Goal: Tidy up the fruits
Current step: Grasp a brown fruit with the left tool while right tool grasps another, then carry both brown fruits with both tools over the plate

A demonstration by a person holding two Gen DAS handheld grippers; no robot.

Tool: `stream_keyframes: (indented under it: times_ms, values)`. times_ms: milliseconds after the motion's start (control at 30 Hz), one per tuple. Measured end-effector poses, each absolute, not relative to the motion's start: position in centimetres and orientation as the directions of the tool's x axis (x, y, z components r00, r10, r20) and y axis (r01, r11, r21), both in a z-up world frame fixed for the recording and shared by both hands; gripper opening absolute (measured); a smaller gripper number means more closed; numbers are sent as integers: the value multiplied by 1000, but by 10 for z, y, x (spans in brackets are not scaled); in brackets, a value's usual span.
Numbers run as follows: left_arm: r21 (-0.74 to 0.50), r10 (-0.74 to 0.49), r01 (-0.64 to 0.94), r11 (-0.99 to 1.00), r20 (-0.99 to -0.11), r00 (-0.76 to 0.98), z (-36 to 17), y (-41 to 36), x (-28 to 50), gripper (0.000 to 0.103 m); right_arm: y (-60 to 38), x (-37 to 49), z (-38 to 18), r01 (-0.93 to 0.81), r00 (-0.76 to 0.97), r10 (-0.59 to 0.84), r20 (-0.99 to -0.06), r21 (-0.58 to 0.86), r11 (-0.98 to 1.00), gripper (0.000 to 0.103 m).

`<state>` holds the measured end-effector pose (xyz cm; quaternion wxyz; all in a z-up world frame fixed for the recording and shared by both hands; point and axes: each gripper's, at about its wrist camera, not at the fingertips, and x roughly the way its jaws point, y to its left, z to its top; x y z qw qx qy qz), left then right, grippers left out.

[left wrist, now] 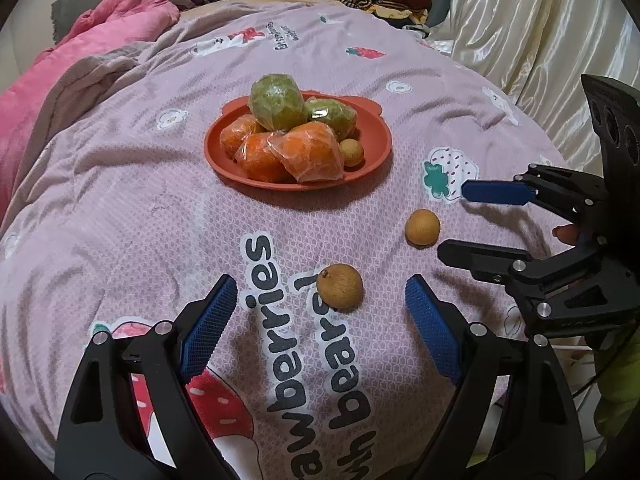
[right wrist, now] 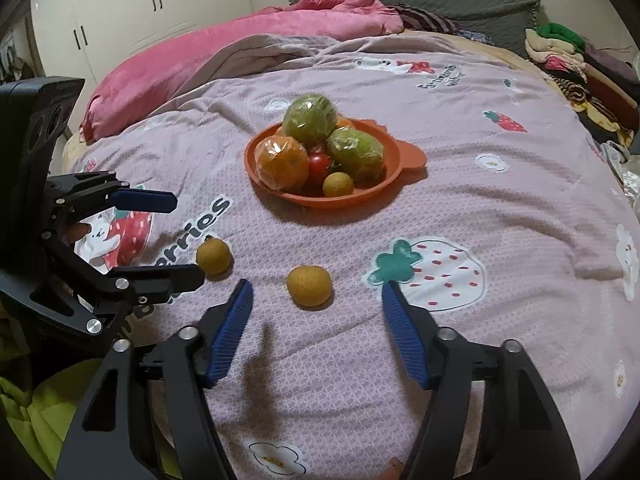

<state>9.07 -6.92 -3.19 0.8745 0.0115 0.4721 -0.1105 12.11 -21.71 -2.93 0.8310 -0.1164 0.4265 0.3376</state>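
1. Left claw (left wrist: 316,300) spread wide, nothing in it; the small round tan-brown stemmed fruit (left wrist: 339,285) lies on the bed's pink strawberry-print quilt (left wrist: 120,220), between its tips, untouched.
2. Right claw (right wrist: 316,300) also apart, straddling the smoother yellow-brown round fruit (right wrist: 309,285).
3. Orange plastic plate (left wrist: 224,156) of wrapped fruit sits beyond; nothing blocks either path.

Warm, dimmish indoor light from above; soft shadows under the plate (left wrist: 360,178) and fruit. Glare on plastic wrap and satin curtain (left wrist: 520,20). Heavy fisheye bending, dark vignetted corners.
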Motion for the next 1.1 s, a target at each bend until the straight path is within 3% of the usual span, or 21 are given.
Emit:
stream_keyframes:
  times_ms: [167, 333, 467, 733, 1100]
  values:
    - [-96, -194, 211, 973, -834, 516, -36, -70, 91, 70, -210, 124, -39, -682, 366, 477, -799, 118, 721, 44]
    - [-111, -212, 224, 968, -839, 502, -40, -72, 95, 53, -206, 128, -47, -689, 345, 482, -806, 131, 713, 26]
    - [-128, -227, 228, 965, -843, 488, -46, -73, 98, 36, -207, 131, -52, -685, 336, 486, -807, 145, 714, 25]
    - [-142, -241, 233, 962, -843, 480, -51, -73, 104, 20, -213, 132, -43, -672, 354, 503, -788, 160, 723, 25]
    - [-182, -259, 196, 964, -814, 520, -24, -55, 111, 19, -223, 144, -18, -664, 398, 534, -746, 168, 729, 25]
